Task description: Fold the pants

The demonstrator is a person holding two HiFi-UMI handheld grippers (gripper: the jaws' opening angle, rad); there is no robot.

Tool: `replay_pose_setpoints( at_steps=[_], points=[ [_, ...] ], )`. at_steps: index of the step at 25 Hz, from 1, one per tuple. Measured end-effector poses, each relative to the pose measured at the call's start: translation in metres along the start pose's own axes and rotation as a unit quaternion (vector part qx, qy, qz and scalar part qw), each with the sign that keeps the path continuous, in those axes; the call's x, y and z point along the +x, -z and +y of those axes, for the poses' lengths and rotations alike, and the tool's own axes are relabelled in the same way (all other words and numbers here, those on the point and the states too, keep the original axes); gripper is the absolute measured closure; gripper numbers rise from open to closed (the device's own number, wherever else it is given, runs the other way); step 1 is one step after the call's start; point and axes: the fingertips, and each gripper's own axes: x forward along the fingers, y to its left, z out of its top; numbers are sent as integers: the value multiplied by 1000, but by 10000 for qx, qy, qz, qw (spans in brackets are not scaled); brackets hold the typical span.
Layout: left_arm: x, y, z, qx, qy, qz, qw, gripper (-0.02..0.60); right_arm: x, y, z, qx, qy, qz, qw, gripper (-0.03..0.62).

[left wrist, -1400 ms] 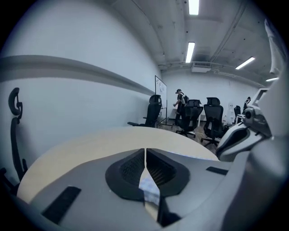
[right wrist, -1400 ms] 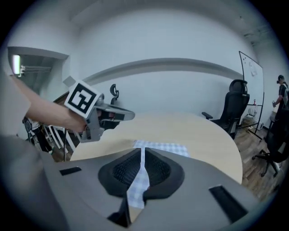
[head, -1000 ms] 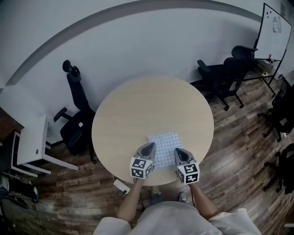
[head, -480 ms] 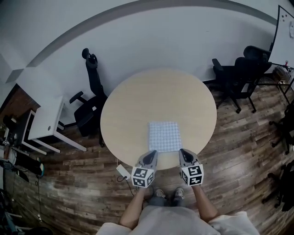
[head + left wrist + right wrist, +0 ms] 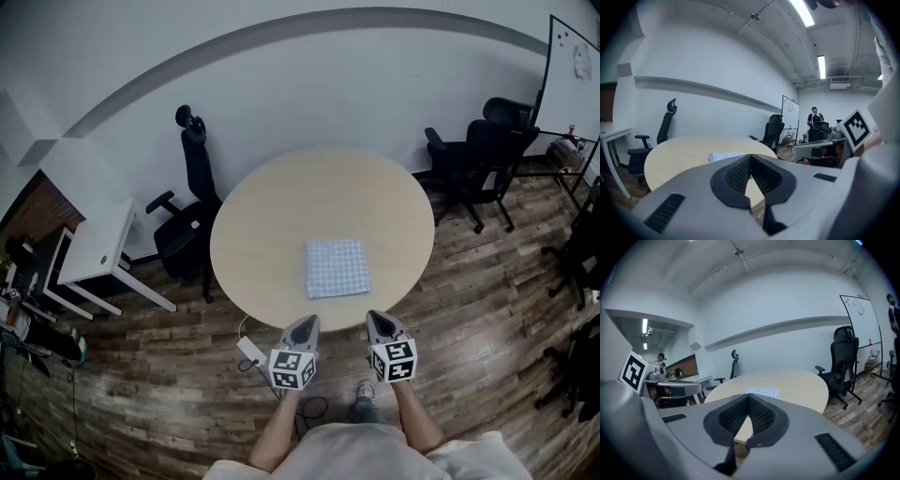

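A dark wood-plank floor (image 5: pixel 469 309) fills the room, and on it stands a round, pale table (image 5: pixel 281 225), bare apart from the task's item. To the far left of the table is a tall-backed black office chair (image 5: pixel 187 225), and further left a white desk (image 5: pixel 94 248). At the far right are more black chairs (image 5: pixel 473 155) and a whiteboard (image 5: pixel 572 75) on a stand. The pants (image 5: pixel 337 267) lie on the near half of the table, slightly to the right of its middle, folded into a flat, checked, nearly square packet set a little in from the near edge, with nothing touching it. Both grippers are held off the table, on the near side of its edge and over the floor, each pointing toward the table and well apart from the pants. The left gripper (image 5: pixel 307 322) has its jaws clenched tip to tip with nothing between them, and the right gripper (image 5: pixel 378 320) is likewise closed and empty. A small white power strip (image 5: pixel 251 351) lies on the floor just left of the left gripper.
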Motion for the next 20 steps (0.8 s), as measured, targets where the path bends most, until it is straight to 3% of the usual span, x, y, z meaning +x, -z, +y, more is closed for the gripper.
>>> replay_pose_setpoints(
  at_steps=[6, 20],
  points=[
    [-79, 33, -18, -73, 106, -116, 9998, 551, -63, 29, 51, -15, 233, 24, 9997, 568],
    [-222, 77, -78, -199, 198, -238, 9993, 551, -196, 77, 153, -208, 286, -1, 9994, 568]
  ],
)
